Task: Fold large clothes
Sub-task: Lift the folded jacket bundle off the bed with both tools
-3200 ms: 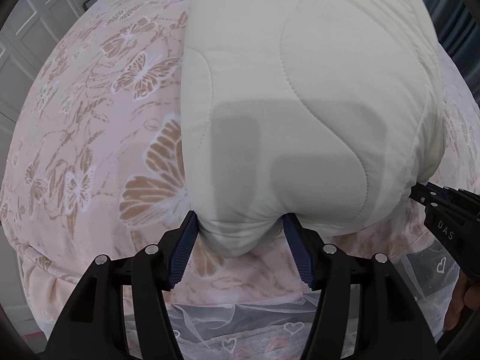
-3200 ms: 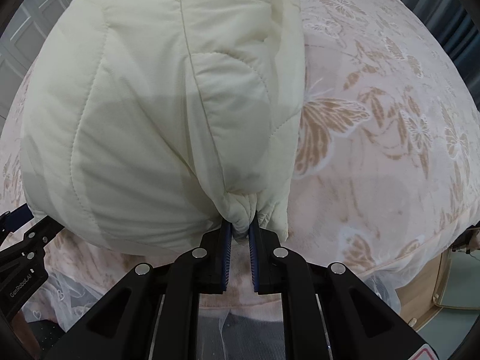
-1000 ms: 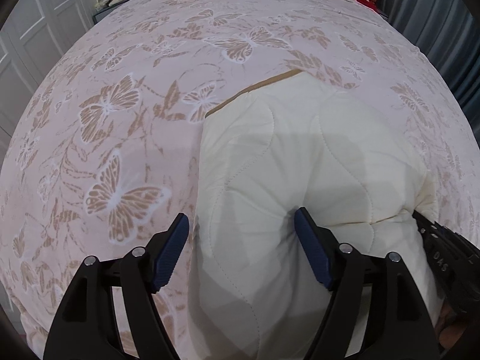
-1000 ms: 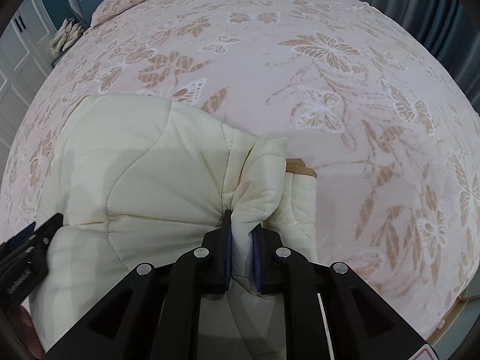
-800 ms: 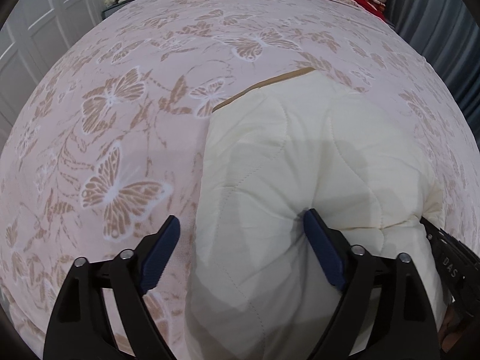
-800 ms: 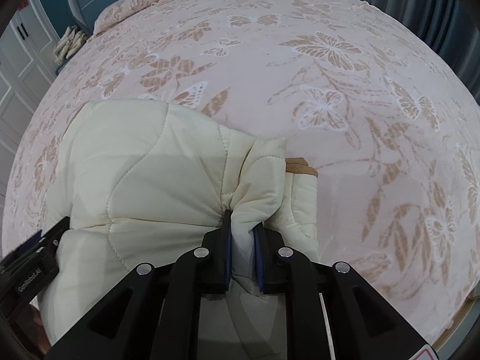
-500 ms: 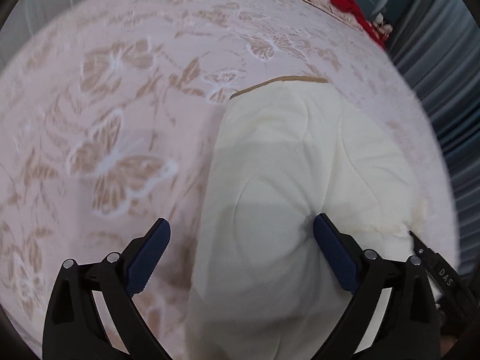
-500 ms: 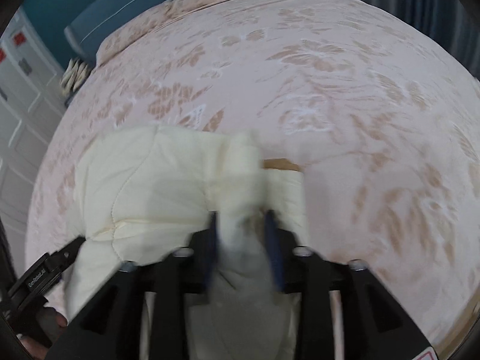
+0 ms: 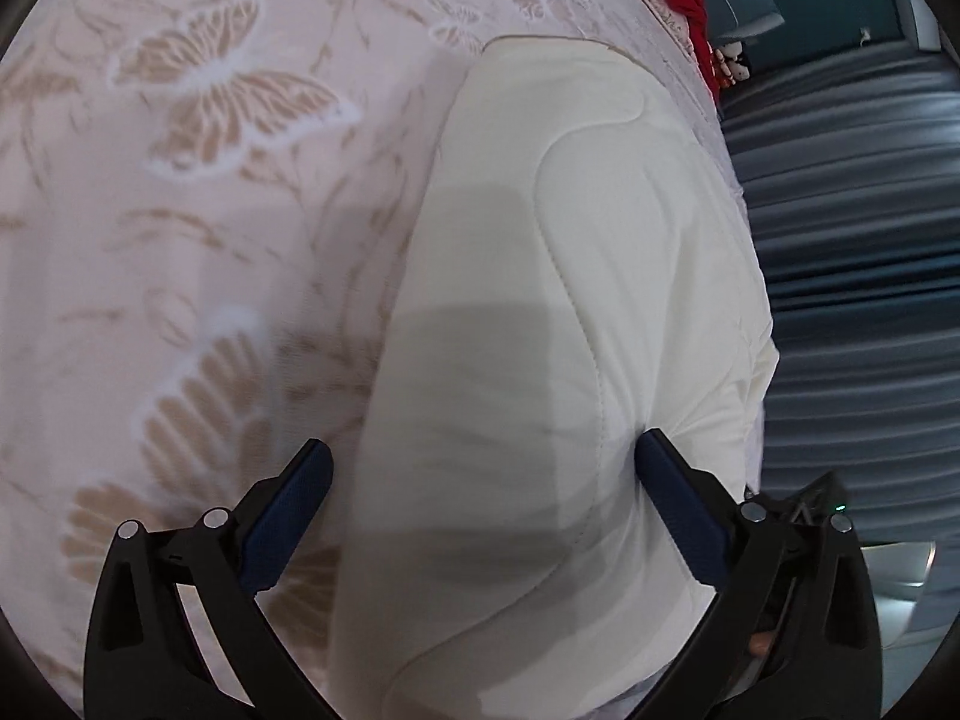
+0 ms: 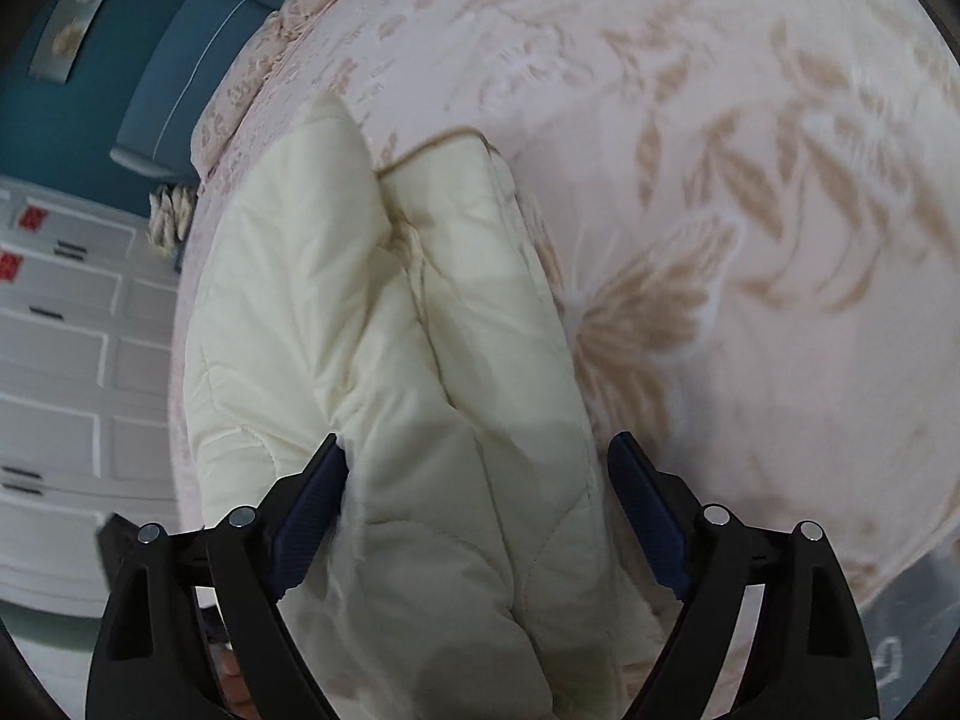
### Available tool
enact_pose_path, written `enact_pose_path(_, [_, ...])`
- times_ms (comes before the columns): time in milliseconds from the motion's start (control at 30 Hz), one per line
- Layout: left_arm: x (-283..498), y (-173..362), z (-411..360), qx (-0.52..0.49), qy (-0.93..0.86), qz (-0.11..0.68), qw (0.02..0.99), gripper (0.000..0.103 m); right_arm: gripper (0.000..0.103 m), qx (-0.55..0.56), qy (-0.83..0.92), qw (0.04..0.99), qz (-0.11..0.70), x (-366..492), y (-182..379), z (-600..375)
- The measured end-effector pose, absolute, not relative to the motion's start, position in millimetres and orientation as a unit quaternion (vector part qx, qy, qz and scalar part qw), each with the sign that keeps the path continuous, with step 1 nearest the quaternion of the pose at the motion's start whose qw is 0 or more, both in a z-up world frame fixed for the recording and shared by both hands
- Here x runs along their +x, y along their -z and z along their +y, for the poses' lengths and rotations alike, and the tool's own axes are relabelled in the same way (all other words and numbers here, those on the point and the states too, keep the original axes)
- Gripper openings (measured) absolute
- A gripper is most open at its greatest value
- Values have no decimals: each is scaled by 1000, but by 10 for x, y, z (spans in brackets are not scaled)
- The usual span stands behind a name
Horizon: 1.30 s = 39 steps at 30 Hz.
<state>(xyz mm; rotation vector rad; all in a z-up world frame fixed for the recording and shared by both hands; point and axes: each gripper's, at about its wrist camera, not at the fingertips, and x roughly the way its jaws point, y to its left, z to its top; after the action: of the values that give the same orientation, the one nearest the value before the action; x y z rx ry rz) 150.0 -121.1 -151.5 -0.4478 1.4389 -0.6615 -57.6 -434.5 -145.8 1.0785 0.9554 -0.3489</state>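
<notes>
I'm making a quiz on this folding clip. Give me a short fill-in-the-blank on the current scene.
1. The cream quilted garment lies on a bedspread patterned with ____.
2. The left gripper stands ____.
3. The right gripper's pads are coloured ____.

Answers: butterflies; open; blue

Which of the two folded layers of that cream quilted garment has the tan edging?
The lower layer, peeking out toward the butterfly bedspread, carries the thin tan edging along its far edge. The puffier top layer beside it is plain cream throughout.
</notes>
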Motion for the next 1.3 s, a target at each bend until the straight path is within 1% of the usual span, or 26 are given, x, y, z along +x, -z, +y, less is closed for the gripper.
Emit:
enact_pose_path(167, [1528,1576,-1448,-196,316,644,669,98,86,507,136,731,436,-466,1565,-4322])
enact_pose_path(233, [1534,1561,-1504,-188,315,646,669,98,82,511,131,729,436,-415,1569,-4322])
enact_pose_path(267, [1539,1542,-1513,-188,316,647,669,98,77,512,128,729,436,-391,1570,-4332])
enact_pose_path(300, [1536,1498,-1531,-184,317,644,671,95,68,513,122,730,434,-374,1553,-4330])
enact_pose_path(333, [1519,1435,-1548,-175,320,638,678,89,64,512,118,734,431,-363,1516,-4324])
enact_pose_path(367, [1485,1348,-1588,-156,327,629,688,86,55,507,117,737,430,-350,1474,-4324])
enact_pose_path(400, [1440,1244,-1624,-134,332,617,701,80,46,498,118,744,429,-358,1406,-4307])
enact_pose_path(433, [1397,1138,-1651,-116,336,606,711,74,43,490,120,751,425,-374,1334,-4285])
enact_pose_path(467, [1372,1036,-1669,-101,340,596,720,71,37,483,123,757,422,-387,1263,-4256])
enact_pose_path(500, [1366,960,-1676,-92,344,589,726,67,35,480,124,761,419,-399,1209,-4241])
enact_pose_path(600, [1279,620,-1661,-61,358,554,750,62,32,470,123,776,402,-468,993,-4155])
enact_pose_path(667, [1195,327,-1637,-45,371,524,765,61,32,463,119,791,382,-525,781,-4073])
enact_pose_path(767, [1103,-55,-1531,-35,384,487,784,60,32,443,115,814,357,-581,440,-3985])
enact_pose_path(900, [941,-631,-1314,-39,399,428,810,61,32,402,106,856,308,-698,-210,-3793])
enact_pose_path(1033, [786,-1179,-1095,-47,410,369,833,61,32,377,91,884,260,-825,-728,-3617])
enact_pose_path(1200, [623,-1723,-790,-50,416,301,856,61,32,347,67,913,204,-916,-1310,-3400])
enact_pose_path(1300, [535,-1961,-611,-53,419,267,866,61,32,327,57,927,177,-905,-1597,-3223])
